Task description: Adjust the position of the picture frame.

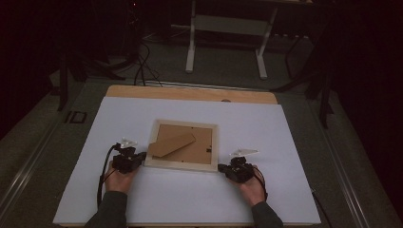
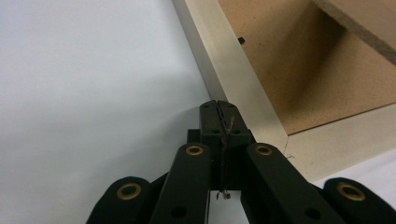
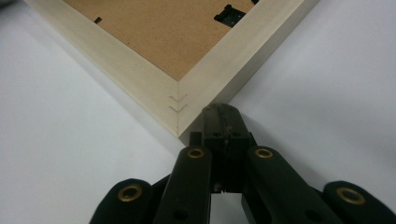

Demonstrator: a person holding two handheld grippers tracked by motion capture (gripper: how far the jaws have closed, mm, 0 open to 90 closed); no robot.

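A: Where was the picture frame [image 1: 182,144]?

B: Face down on the white sheet [image 1: 190,199] covering the table [image 1: 190,93], about mid-table, a bit nearer the person. Brown backing board [image 1: 190,135] up, w/ its cardboard stand flap [image 1: 172,145] lying slantwise across the back.

A: Left hand-held gripper [image 1: 140,157]?

B: At the frame's near left corner. In the left gripper view the jaws were pressed together, nothing between them, tips [image 2: 218,108] right against the pale wood edge [image 2: 233,70] of the frame. Couldn't tell for sure if touching or just beside.

A: And the right hand-held gripper [image 1: 222,168]?

B: Near right corner, same story. Right gripper view showed jaws closed on nothing, tips [image 3: 220,112] just beside the mitred corner joint [image 3: 177,105], on its outer side. Two small V-shaped staples at that joint. A black clip [image 3: 229,12] sat on the backing close to the far rail.

A: Hands?

B: Left hand [image 1: 119,178] and right hand [image 1: 252,187] each behind its gripper, dark sleeves coming in from the bottom edge, resting low over the sheet.

A: Anything else on the table?

B: Nope. Beyond it, dim floor and a white table stand [image 1: 225,28].
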